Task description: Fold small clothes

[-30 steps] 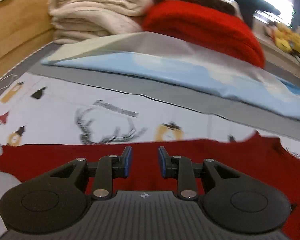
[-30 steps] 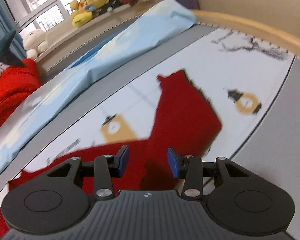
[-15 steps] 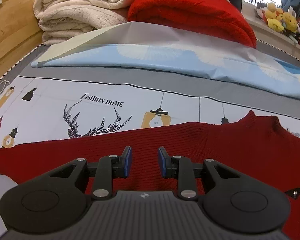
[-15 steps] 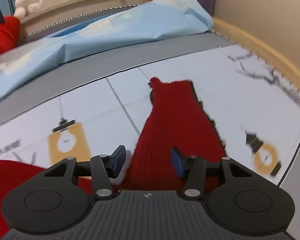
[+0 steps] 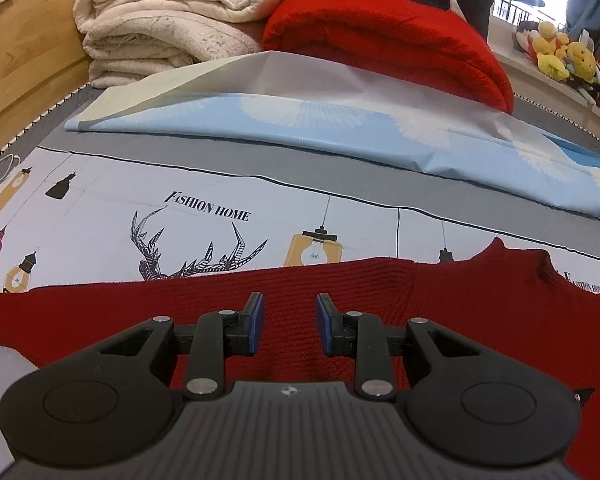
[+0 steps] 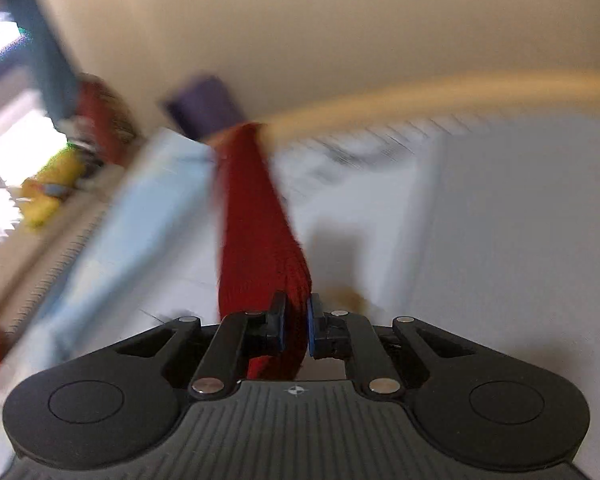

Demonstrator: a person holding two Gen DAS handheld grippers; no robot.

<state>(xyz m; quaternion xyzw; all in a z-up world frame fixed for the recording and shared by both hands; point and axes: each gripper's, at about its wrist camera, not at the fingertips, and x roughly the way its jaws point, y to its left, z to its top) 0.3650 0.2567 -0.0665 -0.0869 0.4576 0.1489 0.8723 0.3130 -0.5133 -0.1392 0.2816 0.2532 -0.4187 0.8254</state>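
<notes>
Bedding printed with lamps, a stag head and the words "FASHION HOME" forms the work surface: a white-and-grey bed sheet on which I operate both tools.

Near field, left wrist view: my left gripper hovers just above the red knitted sweater, its blue pads apart and holding nothing. The sweater lies flat and spread across the sheet, one sleeve running out to the left, the collar towards the right. No fold is visible in this part.

Near field, right wrist view: my right gripper is clamped on a red sleeve of the same garment. The sleeve stretches away from the pads as a narrow band, apparently lifted off the sheet; heavy motion blur prevents me from saying how high.

Middle distance: a pale blue pillowcase lies across the bed beyond the sweater, well apart from it.

Far field: folded cream blankets sit at the left, a folded bright red blanket just beside them, and plush toys occupy a ledge at far right.

Progress, as I judge it: the fold is at its first stage. One sleeve is gripped for turning inward; the other sleeve and the body remain to be folded.
</notes>
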